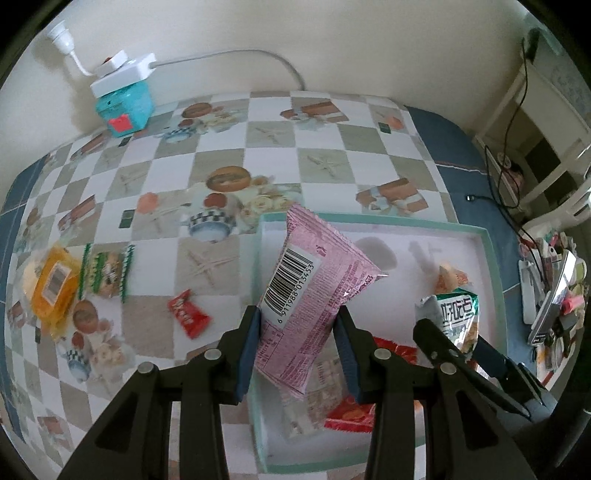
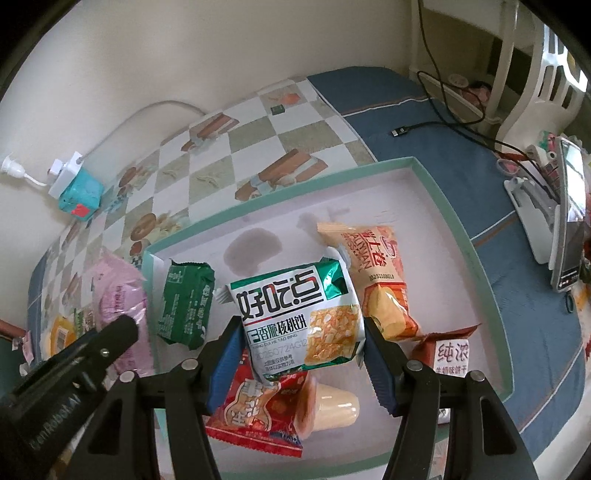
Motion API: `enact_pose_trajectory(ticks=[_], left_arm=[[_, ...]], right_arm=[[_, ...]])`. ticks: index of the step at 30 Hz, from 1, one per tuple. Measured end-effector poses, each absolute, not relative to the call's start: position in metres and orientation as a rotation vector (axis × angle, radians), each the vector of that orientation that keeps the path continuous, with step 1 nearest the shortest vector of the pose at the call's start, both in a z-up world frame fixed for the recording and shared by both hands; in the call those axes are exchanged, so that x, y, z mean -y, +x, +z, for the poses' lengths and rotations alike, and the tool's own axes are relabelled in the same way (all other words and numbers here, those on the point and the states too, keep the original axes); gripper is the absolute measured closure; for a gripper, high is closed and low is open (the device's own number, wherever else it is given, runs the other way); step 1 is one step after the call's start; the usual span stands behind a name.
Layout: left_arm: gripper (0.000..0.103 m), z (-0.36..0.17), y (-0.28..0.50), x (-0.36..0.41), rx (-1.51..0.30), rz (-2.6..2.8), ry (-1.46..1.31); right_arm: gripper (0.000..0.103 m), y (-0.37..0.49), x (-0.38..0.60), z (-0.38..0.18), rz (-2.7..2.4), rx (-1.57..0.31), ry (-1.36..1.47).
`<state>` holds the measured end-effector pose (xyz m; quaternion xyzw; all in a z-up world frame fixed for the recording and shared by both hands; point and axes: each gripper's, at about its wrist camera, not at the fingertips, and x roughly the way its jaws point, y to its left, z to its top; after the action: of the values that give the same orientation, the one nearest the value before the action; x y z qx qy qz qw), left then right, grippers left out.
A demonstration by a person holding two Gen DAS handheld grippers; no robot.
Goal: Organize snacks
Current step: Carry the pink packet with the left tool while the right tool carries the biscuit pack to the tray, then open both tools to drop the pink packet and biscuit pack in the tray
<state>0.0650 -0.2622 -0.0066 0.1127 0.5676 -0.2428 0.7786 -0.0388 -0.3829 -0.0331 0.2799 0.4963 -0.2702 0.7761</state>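
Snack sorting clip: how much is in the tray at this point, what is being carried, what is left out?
Done: the tray already holds an orange bag, a green pack, a jelly cup and red packets. In hand: the left gripper holds a pink packet and the right gripper a walnut-cookie bag, both over the tray. Left on the tablecloth: a yellow pack, a green-edged snack and a red candy.

A plain cream wall fills the top of both views, evenly lit by soft daylight. Below it lies a checked tablecloth of white and beige squares printed with cakes and teacups, over a blue cloth showing at the right. At upper left a white power strip sits on a teal box, its white cable running along the wall. A white slatted chair stands at upper right.
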Motion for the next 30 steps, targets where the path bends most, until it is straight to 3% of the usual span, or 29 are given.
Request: enact_pose_trajectory(ticks=[30], left_arm=[[0.062, -0.016, 0.062, 0.303, -1.182, -0.604, 0.264]], right_arm=[[0.036, -0.036, 0.423, -0.039, -0.695, -1.077, 0.542]])
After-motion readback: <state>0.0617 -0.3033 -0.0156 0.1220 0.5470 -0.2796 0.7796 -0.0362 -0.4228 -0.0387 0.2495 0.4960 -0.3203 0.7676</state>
